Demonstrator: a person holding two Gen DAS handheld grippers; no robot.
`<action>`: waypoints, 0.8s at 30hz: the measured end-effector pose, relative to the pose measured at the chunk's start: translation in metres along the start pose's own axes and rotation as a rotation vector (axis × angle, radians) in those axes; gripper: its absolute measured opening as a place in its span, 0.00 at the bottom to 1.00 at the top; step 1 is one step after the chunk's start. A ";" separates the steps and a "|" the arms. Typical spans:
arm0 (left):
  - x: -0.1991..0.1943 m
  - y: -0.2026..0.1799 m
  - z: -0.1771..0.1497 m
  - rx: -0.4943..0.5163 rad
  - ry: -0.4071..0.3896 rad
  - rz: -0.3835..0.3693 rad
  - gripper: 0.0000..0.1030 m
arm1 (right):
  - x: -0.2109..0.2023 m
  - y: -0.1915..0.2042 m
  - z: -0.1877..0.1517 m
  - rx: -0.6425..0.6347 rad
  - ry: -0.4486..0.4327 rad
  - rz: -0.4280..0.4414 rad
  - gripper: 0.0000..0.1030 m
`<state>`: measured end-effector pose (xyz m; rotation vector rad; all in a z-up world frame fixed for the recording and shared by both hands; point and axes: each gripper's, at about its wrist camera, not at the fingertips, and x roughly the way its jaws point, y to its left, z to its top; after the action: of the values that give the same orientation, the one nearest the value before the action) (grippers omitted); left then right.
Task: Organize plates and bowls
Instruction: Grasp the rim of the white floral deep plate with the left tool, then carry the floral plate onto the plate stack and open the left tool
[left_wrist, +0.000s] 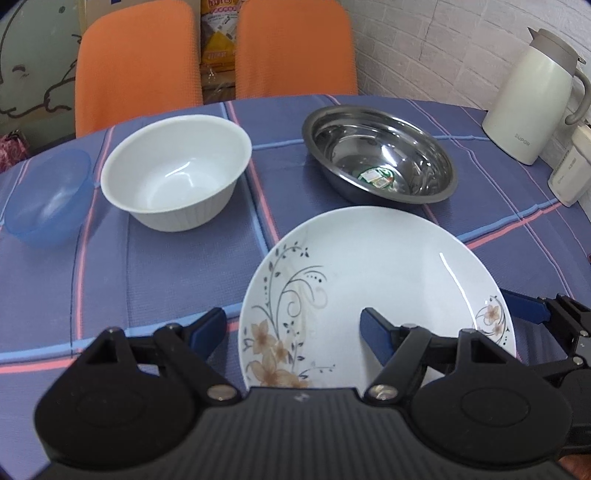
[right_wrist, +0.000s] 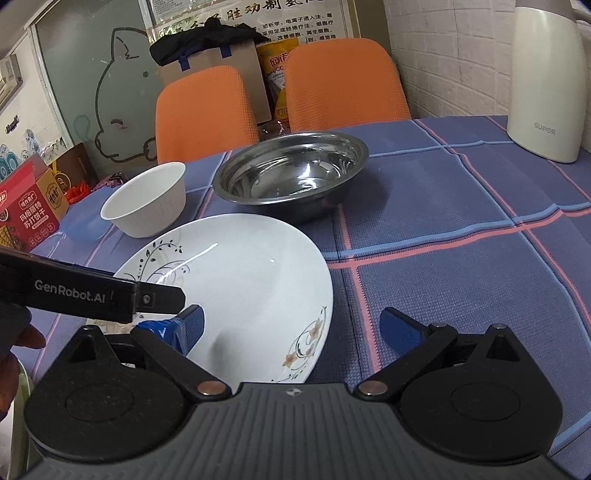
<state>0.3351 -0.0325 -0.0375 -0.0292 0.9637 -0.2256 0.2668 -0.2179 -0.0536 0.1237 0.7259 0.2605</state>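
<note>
A white floral plate (left_wrist: 376, 284) lies on the checked tablecloth near me; it also shows in the right wrist view (right_wrist: 243, 280). My left gripper (left_wrist: 293, 328) is open, straddling the plate's left rim, one finger outside and one over the plate. My right gripper (right_wrist: 291, 326) is open, straddling the plate's right rim. Behind stand a white bowl (left_wrist: 173, 170), a steel basin (left_wrist: 380, 155) and a blue plastic bowl (left_wrist: 48, 195). The white bowl (right_wrist: 146, 201) and the basin (right_wrist: 291, 170) also show in the right wrist view.
A cream thermos jug (left_wrist: 535, 96) and a small white box (left_wrist: 569, 173) stand at the table's right edge. Two orange chairs (left_wrist: 291, 48) stand behind the table. Red boxes (right_wrist: 29, 206) sit at the left beyond the table.
</note>
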 end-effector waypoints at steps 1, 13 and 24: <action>0.002 0.002 -0.001 -0.008 0.006 -0.005 0.71 | 0.001 0.002 0.000 -0.009 0.004 0.009 0.87; 0.001 -0.007 -0.005 0.012 -0.035 -0.013 0.61 | 0.005 0.040 -0.013 -0.123 0.006 -0.038 0.89; -0.027 -0.001 -0.005 0.024 -0.058 -0.003 0.58 | -0.009 0.053 -0.010 -0.045 -0.007 -0.043 0.89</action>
<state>0.3158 -0.0274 -0.0181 -0.0146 0.9033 -0.2378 0.2436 -0.1692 -0.0445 0.0665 0.7141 0.2345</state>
